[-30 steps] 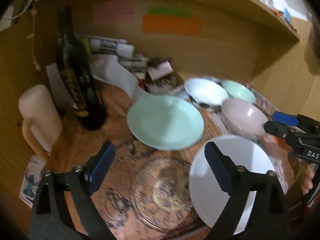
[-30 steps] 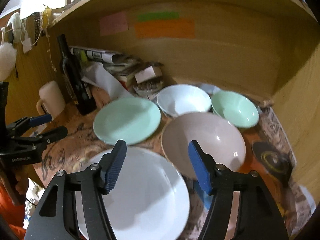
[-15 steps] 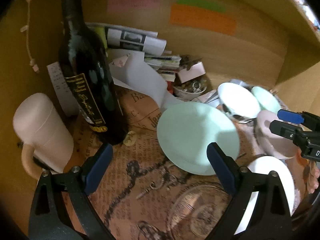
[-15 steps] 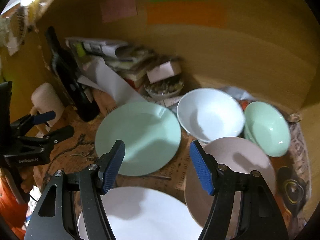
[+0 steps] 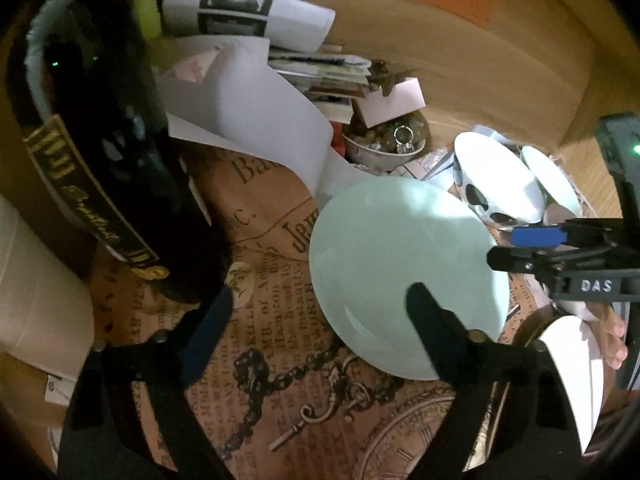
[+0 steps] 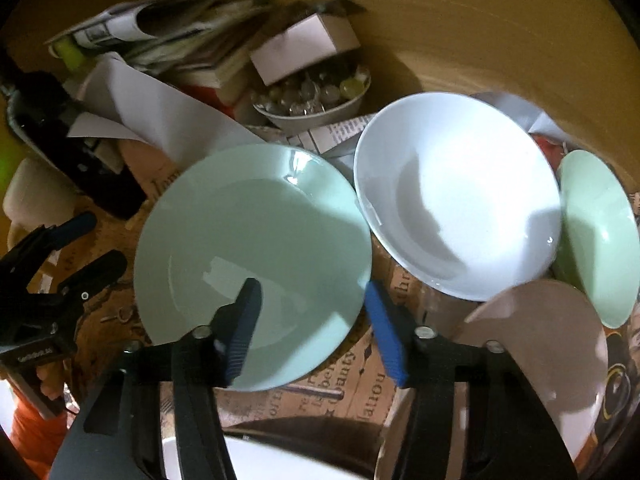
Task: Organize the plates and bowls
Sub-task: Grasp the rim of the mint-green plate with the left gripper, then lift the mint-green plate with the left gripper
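A pale green plate (image 5: 400, 272) (image 6: 248, 248) lies flat on the printed tablecloth. My left gripper (image 5: 316, 320) straddles the plate's left rim, one finger over the cloth and one over the plate. Its jaws are closing and the pads are clear of the plate. My right gripper (image 6: 316, 328) straddles the plate's near right rim; its jaws are closing too, with the rim between them untouched. Each gripper shows in the other's view: right gripper (image 5: 520, 248), left gripper (image 6: 92, 244). Nearby sit a white bowl (image 6: 456, 196), a green bowl (image 6: 600, 236), a pink bowl (image 6: 540, 352) and a white plate (image 5: 576, 376).
A dark wine bottle (image 5: 100, 160) and a cream mug (image 5: 36, 300) stand at the left. A curled white sheet (image 5: 248, 112), stacked papers and a small bowl of trinkets (image 6: 312, 100) crowd the back by the wooden wall. A person's hand (image 5: 612, 336) holds the right gripper.
Both grippers have moved forward and down onto the pale green plate, and both have narrowed their jaws. The plate's rim now lies between each pair of fingers.
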### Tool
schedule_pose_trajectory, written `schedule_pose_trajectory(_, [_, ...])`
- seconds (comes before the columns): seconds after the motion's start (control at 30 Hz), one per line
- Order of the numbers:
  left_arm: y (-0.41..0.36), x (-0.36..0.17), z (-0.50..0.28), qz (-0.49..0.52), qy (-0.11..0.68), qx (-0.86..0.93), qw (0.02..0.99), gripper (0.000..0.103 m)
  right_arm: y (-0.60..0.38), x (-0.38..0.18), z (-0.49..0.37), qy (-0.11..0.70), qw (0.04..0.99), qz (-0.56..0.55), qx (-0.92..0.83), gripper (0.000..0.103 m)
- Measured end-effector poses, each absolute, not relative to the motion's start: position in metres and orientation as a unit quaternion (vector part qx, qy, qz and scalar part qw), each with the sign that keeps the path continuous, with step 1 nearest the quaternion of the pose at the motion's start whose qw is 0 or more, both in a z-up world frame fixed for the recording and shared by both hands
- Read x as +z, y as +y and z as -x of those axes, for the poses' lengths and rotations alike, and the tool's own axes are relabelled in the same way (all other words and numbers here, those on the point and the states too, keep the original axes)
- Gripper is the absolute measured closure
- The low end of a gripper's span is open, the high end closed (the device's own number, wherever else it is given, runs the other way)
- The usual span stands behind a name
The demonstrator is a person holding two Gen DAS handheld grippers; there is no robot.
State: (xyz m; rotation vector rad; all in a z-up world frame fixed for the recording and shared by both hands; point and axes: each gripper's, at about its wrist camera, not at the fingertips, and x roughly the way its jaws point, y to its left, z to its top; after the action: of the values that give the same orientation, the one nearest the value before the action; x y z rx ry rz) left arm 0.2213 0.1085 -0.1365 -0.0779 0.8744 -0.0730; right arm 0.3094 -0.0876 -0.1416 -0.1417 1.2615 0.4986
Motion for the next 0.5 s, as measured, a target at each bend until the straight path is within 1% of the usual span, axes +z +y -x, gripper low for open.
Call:
schedule_pose_trajectory(0.1, [0.109,-0.139,-0.226,0.039,0.429,-0.046,0.901,0.027,-0.082,-0.145,-0.313,0.591,0.772,0.075,0.222,0.058])
schedule_pose_trajectory(0.23, [0.111,-0.143,-0.231,0.038,0.438,-0.056,0.897,0.043,-0.078,-0.148,-0.317,0.598,0.769,0.083,0.210,0.058])
schedule_pose_trajectory(0.27, [0.112,-0.145,-0.232,0.040,0.440,-0.059,0.895,0.044,-0.078,-0.149,-0.317,0.600,0.768,0.087,0.207,0.058])
schedule_pose_trajectory(0.43, [0.115,-0.154,-0.240,0.048,0.454,-0.066,0.887,0.057,-0.073,-0.154,-0.319,0.608,0.763,0.115,0.189,0.059])
schedule_pose_trajectory(0.5, [0.116,-0.157,-0.242,0.051,0.458,-0.070,0.885,0.060,-0.071,-0.156,-0.322,0.614,0.758,0.120,0.185,0.059])
